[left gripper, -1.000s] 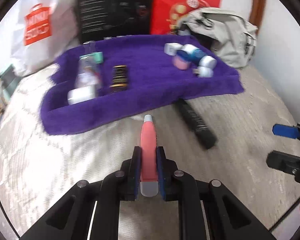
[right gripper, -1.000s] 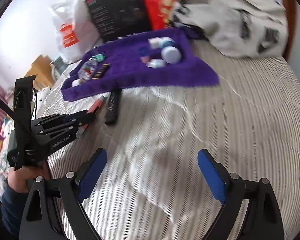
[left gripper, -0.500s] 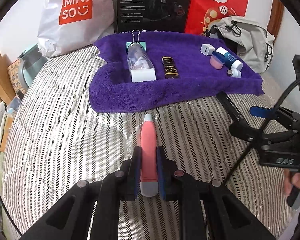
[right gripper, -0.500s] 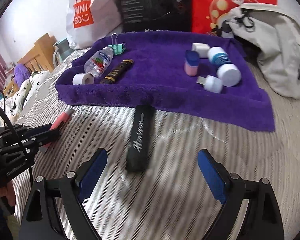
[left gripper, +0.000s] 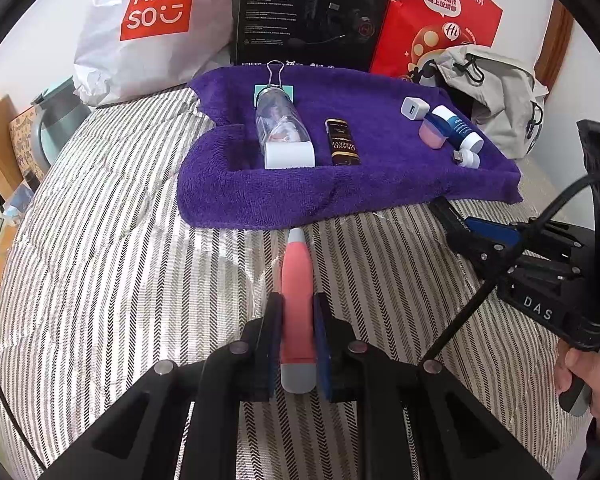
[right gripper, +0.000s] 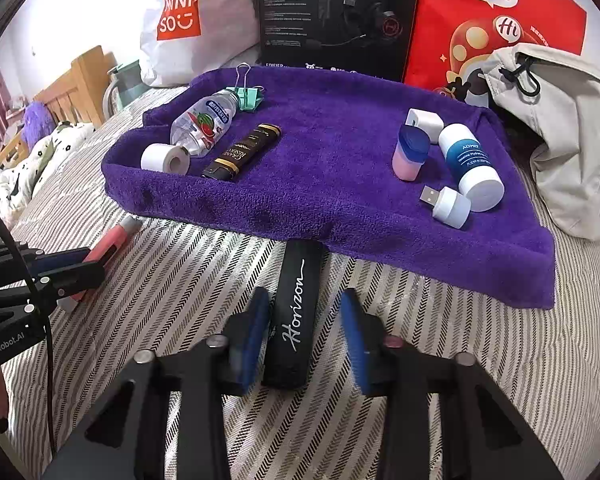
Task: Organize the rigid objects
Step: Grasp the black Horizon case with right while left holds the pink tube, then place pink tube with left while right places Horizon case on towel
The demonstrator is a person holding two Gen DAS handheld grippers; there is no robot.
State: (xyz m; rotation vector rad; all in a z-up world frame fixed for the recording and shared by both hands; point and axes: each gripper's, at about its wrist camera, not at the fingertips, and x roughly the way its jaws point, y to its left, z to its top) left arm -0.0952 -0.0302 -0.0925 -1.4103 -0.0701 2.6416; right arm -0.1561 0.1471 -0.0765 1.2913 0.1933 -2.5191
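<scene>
Two grippers are working low over the striped bed (left gripper: pixel 100 280). The left gripper (left gripper: pixel 296 344) is clamping the pink tube (left gripper: pixel 296 280) between its fingers (left gripper: pixel 270 344), with the tube's tip nearly touching the purple towel (right gripper: pixel 340 208). The right gripper (right gripper: pixel 302 344) is closing its fingers (right gripper: pixel 352 332) around the black case (right gripper: pixel 296 312). A sliver of bed is showing on each side, so they are not pressing yet.

The case is lying lengthwise with its far end tucked at the towel's edge. The grip should probably be finishing squarely on the long sides before lifting, then clearing the towel's raised hem and setting the case down beside the bottle and lighter group beyond.

A second ago the right fingers were spread wide over bare bedding, with the case well off to the left. The left gripper was already holding the tube.
</scene>
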